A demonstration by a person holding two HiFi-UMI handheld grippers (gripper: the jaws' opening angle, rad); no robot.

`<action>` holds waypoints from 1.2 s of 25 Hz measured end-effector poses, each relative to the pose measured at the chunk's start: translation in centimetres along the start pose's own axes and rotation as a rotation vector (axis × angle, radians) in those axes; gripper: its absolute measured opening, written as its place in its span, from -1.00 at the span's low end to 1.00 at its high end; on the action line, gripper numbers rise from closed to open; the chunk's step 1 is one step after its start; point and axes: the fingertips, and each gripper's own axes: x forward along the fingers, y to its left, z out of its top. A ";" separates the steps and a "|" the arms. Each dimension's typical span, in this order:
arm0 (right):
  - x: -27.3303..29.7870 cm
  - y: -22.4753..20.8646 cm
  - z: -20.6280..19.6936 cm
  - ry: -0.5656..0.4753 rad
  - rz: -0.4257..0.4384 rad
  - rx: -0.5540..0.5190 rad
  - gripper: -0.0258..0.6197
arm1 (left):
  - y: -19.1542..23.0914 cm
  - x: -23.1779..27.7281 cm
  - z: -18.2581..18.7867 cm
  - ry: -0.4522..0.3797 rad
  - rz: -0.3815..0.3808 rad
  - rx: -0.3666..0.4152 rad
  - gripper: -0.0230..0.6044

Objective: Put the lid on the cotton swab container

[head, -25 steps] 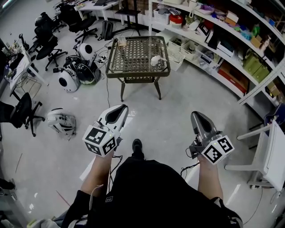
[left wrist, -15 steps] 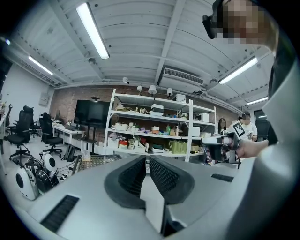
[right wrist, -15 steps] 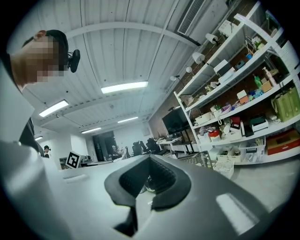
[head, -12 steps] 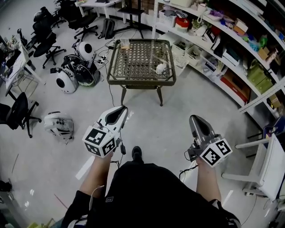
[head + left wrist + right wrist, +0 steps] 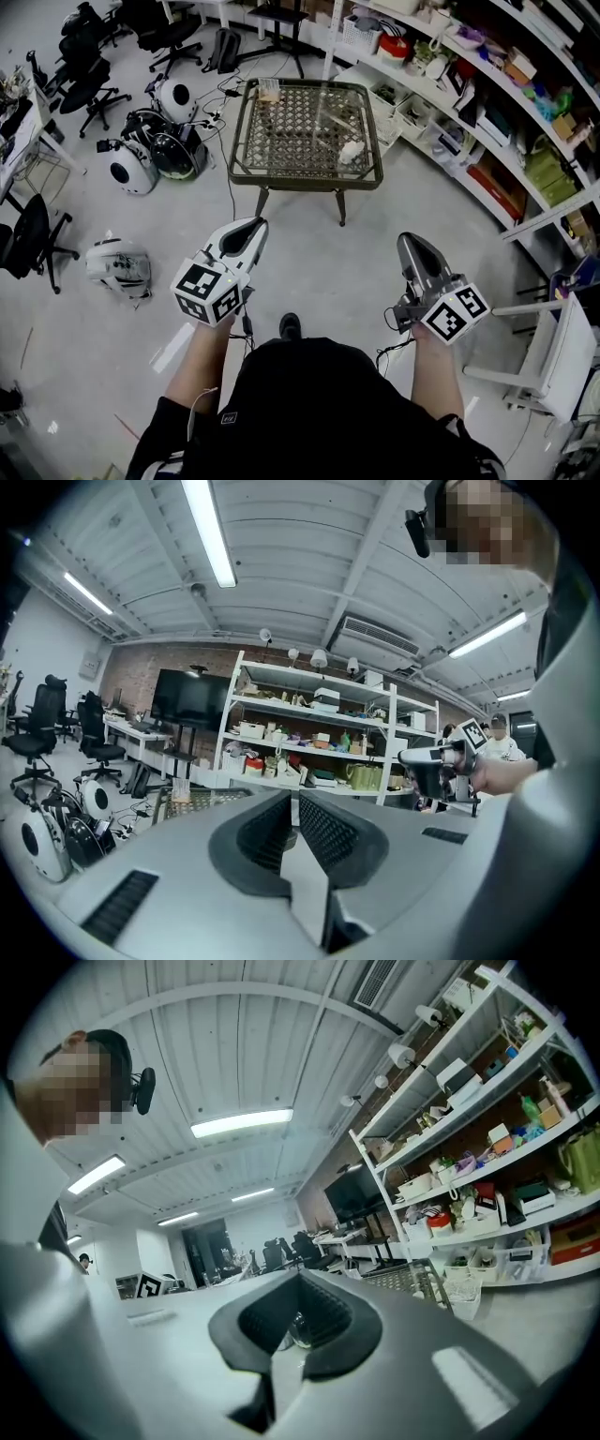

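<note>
A small clear container (image 5: pixel 270 89) stands at the far left corner of a low lattice-top table (image 5: pixel 246 141). Near the table's right edge lies a small white thing (image 5: pixel 351 150); I cannot tell whether it is the lid. My left gripper (image 5: pixel 251 226) and right gripper (image 5: pixel 406 241) are held over the floor, well short of the table, both shut with nothing in them. In the left gripper view the jaws (image 5: pixel 293 803) meet in a thin slit, and the table (image 5: pixel 187 799) shows beyond them. The right gripper's jaws (image 5: pixel 298 1314) look closed too.
Long shelves (image 5: pixel 487 103) full of boxes and bins run along the right, past the table. Round white robot shells (image 5: pixel 131 167) and office chairs (image 5: pixel 84 89) stand at the left. A white frame (image 5: pixel 548 361) stands at my right. Grey floor lies between me and the table.
The table has come nearer and lower in the head view as the person walks toward it. Both grippers stay shut and held the same way.
</note>
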 end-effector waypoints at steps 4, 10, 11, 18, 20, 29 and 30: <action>1.6 -0.2 -1.4 0.024 -0.012 0.040 -0.90 | 2.1 0.2 -1.5 0.045 0.005 -0.010 -0.83; 2.9 -1.6 -2.7 0.051 -0.036 0.100 -0.90 | 3.2 1.6 -2.1 0.057 -0.020 -0.018 -0.83; 3.1 -1.8 -2.5 0.051 -0.039 0.101 -0.90 | 3.1 1.9 -1.7 0.041 -0.031 -0.015 -0.83; 5.4 -4.2 -1.1 0.036 -0.031 0.106 -0.90 | 4.0 4.3 -1.1 0.033 -0.063 0.041 -0.91; 6.7 -4.7 -0.8 0.038 -0.014 0.107 -0.90 | 4.7 4.6 -1.0 0.022 -0.060 0.023 -0.91; 12.4 -9.6 -0.7 0.081 0.055 0.145 -0.90 | 6.8 9.4 -2.2 0.086 -0.022 -0.005 -0.91; 12.9 -10.6 -0.6 0.084 0.059 0.156 -0.90 | 6.9 10.4 -2.2 0.094 -0.015 -0.009 -0.91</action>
